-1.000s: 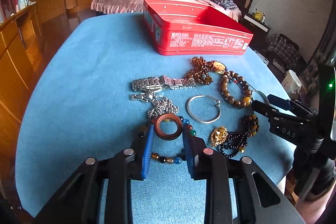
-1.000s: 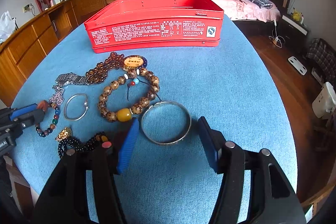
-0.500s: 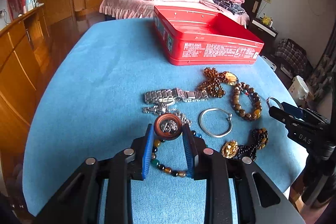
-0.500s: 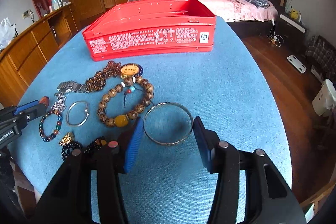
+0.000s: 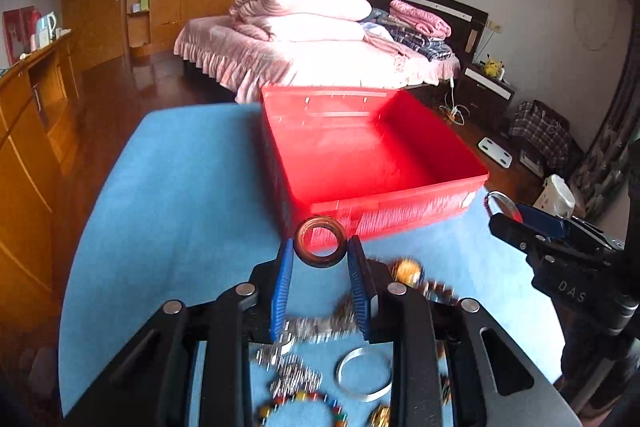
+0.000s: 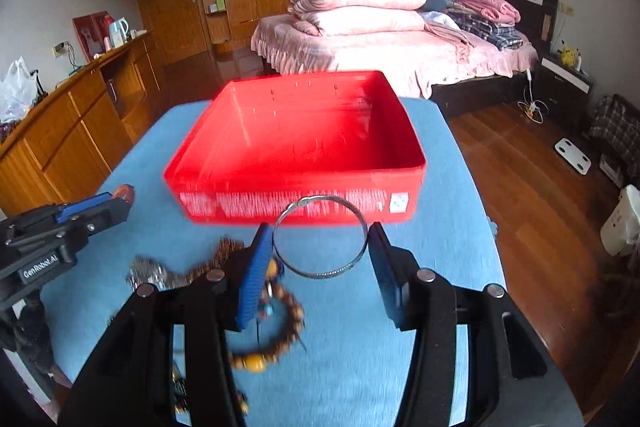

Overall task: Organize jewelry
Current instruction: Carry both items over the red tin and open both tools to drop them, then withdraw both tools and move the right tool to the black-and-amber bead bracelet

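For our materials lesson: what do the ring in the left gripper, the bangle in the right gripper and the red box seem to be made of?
Ring: probably polished wood or stone, brown and glossy.
Bangle: thin silvery metal, bright glints.
Red box: likely painted tin, thin walls, printed side.
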